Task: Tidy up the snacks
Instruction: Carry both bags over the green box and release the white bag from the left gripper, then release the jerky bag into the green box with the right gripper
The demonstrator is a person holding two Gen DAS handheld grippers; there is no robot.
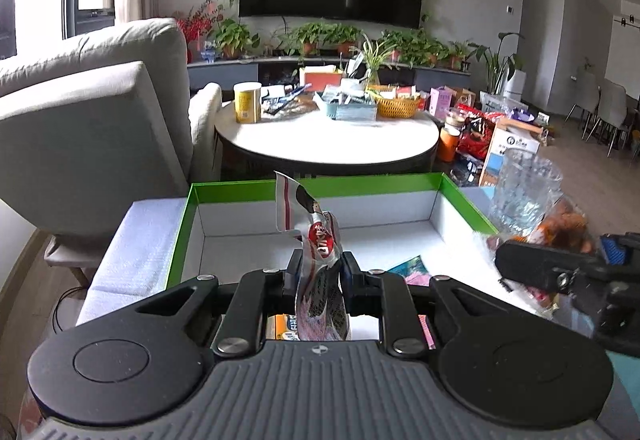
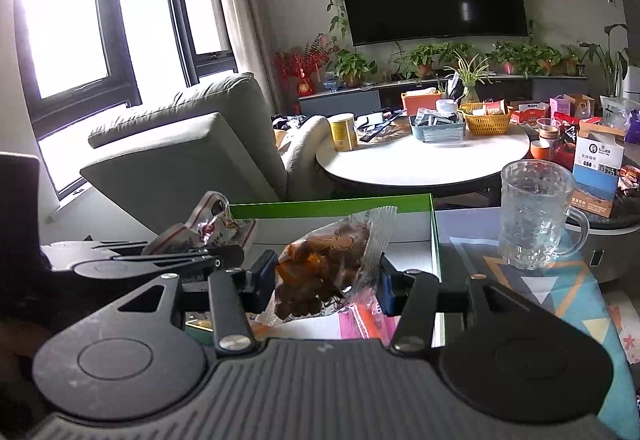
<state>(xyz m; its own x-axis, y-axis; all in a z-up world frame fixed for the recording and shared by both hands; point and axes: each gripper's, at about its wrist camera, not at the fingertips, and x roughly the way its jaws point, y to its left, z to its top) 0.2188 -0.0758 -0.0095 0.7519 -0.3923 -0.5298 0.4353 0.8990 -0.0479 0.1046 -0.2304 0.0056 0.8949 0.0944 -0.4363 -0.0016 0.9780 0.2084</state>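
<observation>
Tilting downward, both claws (snack packets (image 1: 320, 264) pinched)

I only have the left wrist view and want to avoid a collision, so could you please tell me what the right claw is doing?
Observer: The right claw is closed on a clear bag of brown snacks.
Operator: Is it over the box?
Observer: Yes, at the right end of the green-rimmed box.
Operator: Is the glass mug close to it?
Observer: The glass mug stands apart, outside the box, on the patterned cloth.
</observation>
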